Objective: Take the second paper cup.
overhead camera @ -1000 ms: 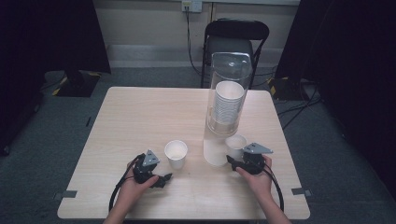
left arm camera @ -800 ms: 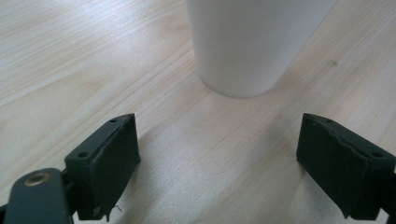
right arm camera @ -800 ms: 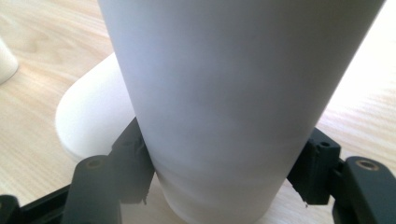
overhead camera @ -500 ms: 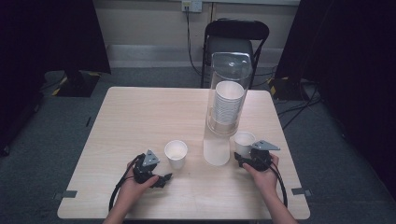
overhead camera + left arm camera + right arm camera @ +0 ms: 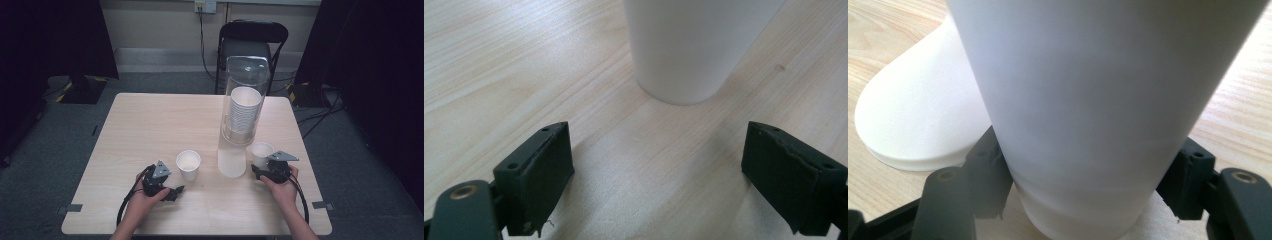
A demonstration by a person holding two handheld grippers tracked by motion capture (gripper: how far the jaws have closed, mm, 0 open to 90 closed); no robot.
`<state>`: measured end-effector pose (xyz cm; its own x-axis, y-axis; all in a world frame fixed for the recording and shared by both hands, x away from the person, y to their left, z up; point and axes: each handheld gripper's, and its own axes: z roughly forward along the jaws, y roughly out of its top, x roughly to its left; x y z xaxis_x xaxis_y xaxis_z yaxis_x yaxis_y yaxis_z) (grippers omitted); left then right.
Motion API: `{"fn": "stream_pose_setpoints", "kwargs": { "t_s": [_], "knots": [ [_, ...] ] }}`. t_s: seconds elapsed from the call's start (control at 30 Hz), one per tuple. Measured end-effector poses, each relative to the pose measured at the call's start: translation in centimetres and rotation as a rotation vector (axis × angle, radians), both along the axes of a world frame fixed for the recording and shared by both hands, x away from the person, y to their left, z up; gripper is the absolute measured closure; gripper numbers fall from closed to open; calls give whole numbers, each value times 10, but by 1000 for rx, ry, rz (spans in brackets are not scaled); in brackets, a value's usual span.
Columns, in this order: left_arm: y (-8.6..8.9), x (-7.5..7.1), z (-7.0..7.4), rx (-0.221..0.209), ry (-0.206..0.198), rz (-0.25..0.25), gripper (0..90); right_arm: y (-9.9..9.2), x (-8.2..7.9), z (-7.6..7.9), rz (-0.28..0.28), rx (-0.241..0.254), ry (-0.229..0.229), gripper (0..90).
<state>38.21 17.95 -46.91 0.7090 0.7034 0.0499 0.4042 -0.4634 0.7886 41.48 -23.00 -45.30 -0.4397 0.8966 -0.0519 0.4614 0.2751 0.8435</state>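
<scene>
high view, table [image 5: 150, 125]: light wood, chair behind the far edge
high view, dispenser [image 5: 243, 107]: clear tube, upright, right of centre, white cups stacked inside, white base below it
high view, left cup [image 5: 188, 165]: upright, near the front, just left of the base
high view, right cup [image 5: 262, 152]: upright, just right of the base, at the right gripper's tips
high view, left hand [image 5: 145, 197]: comes in from the bottom edge, forearm angled up, wrapped round the left gripper [image 5: 172, 191], which lies low on the table and points right, toward the left cup, apart from it
high view, right hand [image 5: 282, 186]: forearm angled up and left, holds the right gripper [image 5: 260, 170] pointing up toward the right cup
left gripper view: jaws wide apart, nothing between them; left cup [image 5: 691, 47] stands ahead on the wood, not touched
right gripper view: right cup [image 5: 1098, 110] sits between the jaws, both pads against its lower wall, clamped on it; white base [image 5: 923, 120] just behind, left
</scene>
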Motion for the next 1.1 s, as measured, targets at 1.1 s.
{"fn": "stream_pose_setpoints", "kwargs": {
  "t_s": [1.1],
  "knots": [
    [0, 0, 0, -1, 0, 0, 125, -13, -9, -4, -30, -7, 29, 173]
  ]
}}
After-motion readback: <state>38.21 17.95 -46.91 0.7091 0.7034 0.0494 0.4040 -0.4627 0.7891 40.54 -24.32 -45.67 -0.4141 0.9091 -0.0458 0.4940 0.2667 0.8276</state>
